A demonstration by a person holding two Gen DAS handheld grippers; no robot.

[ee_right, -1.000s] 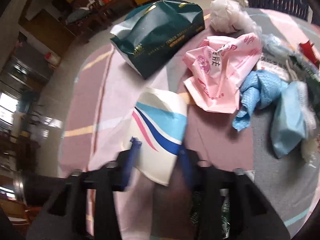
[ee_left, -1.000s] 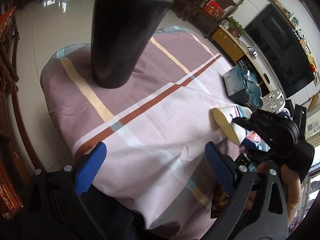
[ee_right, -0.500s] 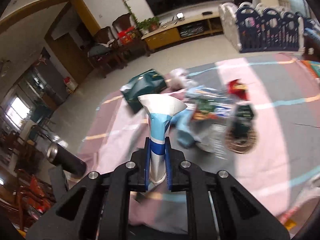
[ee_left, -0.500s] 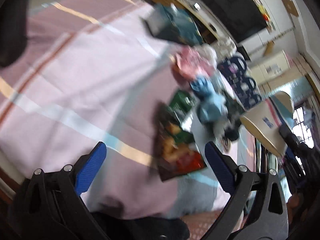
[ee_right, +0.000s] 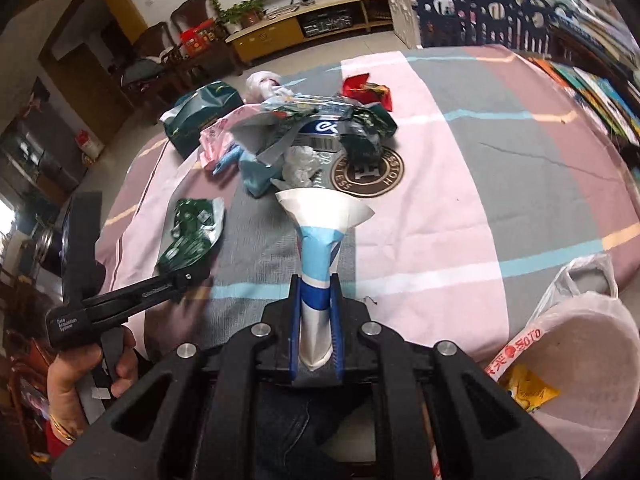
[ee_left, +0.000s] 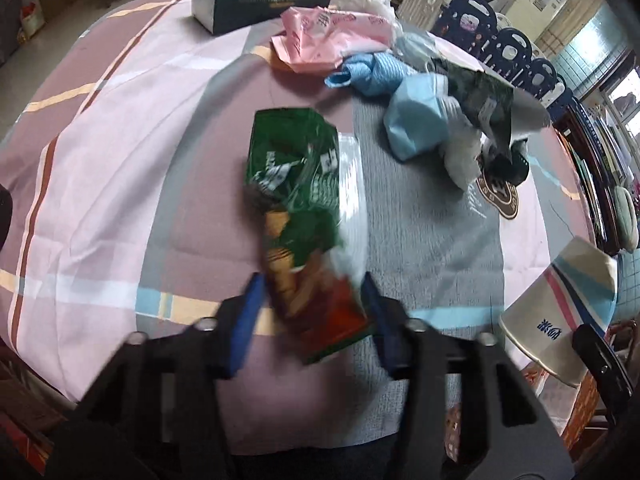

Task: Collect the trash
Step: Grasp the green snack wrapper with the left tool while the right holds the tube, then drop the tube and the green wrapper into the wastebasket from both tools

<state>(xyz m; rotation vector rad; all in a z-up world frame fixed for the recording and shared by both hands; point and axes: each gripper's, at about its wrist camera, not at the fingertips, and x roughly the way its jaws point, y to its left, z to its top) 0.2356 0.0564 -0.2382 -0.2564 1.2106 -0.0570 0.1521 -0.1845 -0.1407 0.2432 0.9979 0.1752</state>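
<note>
The landmark here is the trash bin point(ee_right: 576, 360), lined with a white plastic bag and standing at the near edge of the table point(ee_right: 460, 160); a yellow wrapper point(ee_right: 528, 392) already lies inside it.

The right gripper point(ee_right: 316, 320) has its jaws pressed nearly together on a paper cup point(ee_right: 320, 240), flattening its base between the blue pads while the rim flares out ahead; the cup is held off the cloth, to the left of the bin and near it. The left gripper point(ee_left: 312, 316) is farther from the bin, at the green snack bag point(ee_left: 300, 208); its jaws stand part-way open on either side of the bag's near end, but the view is blurred, so whether the pads are pressing the foil I cannot tell.

The step in hand, as I judge it, is twofold: carry the crushed cup to the bin, and take hold of the snack bag. Next, the right gripper needs to swing over the bin's mouth and part its jaws so the cup drops in; the left needs a firm pinch on the thin, slippery bag before lifting. A heap of wrappers point(ee_right: 312, 132) waits beyond, well away from the bin.
</note>
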